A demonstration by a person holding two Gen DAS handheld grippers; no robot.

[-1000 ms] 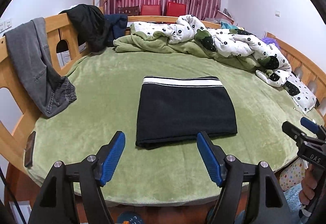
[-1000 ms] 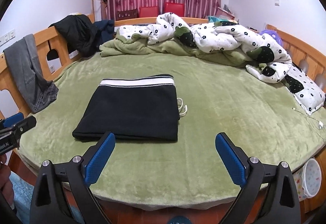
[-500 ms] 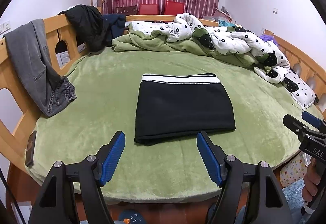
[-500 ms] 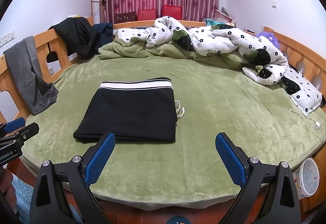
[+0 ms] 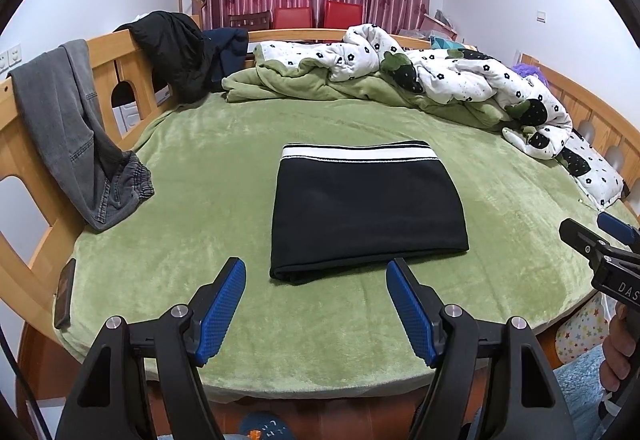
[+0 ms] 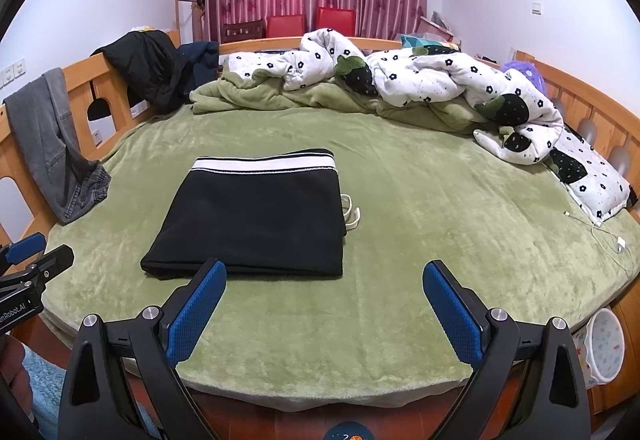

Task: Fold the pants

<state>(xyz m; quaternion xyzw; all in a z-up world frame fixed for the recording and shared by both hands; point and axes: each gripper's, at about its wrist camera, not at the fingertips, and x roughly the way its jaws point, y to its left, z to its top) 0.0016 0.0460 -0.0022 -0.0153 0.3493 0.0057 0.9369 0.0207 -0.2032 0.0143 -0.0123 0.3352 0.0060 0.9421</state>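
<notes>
Black pants (image 5: 366, 208) (image 6: 256, 220) lie folded into a flat rectangle on the green bed (image 5: 208, 176) (image 6: 440, 208), with the white-striped waistband at the far edge. A white drawstring (image 6: 351, 215) pokes out at their right side. My left gripper (image 5: 316, 280) hovers open just in front of the pants' near edge, nothing between its blue pads. My right gripper (image 6: 324, 280) is open too, held back near the bed's front edge, right of the pants' near corner. Each gripper shows at the side of the other's view.
Grey jeans (image 5: 76, 136) hang over the wooden rail at left, near a dark jacket (image 5: 172, 52). A bunched flowered quilt (image 5: 448, 80) and green blanket fill the far side. A phone (image 5: 65, 292) lies at the left edge, a white charging cable (image 6: 608, 236) at the right.
Both views have drawn back slightly from the bed, so the folded pants sit a little farther off. The pants themselves have not moved, and both grippers stay open.
</notes>
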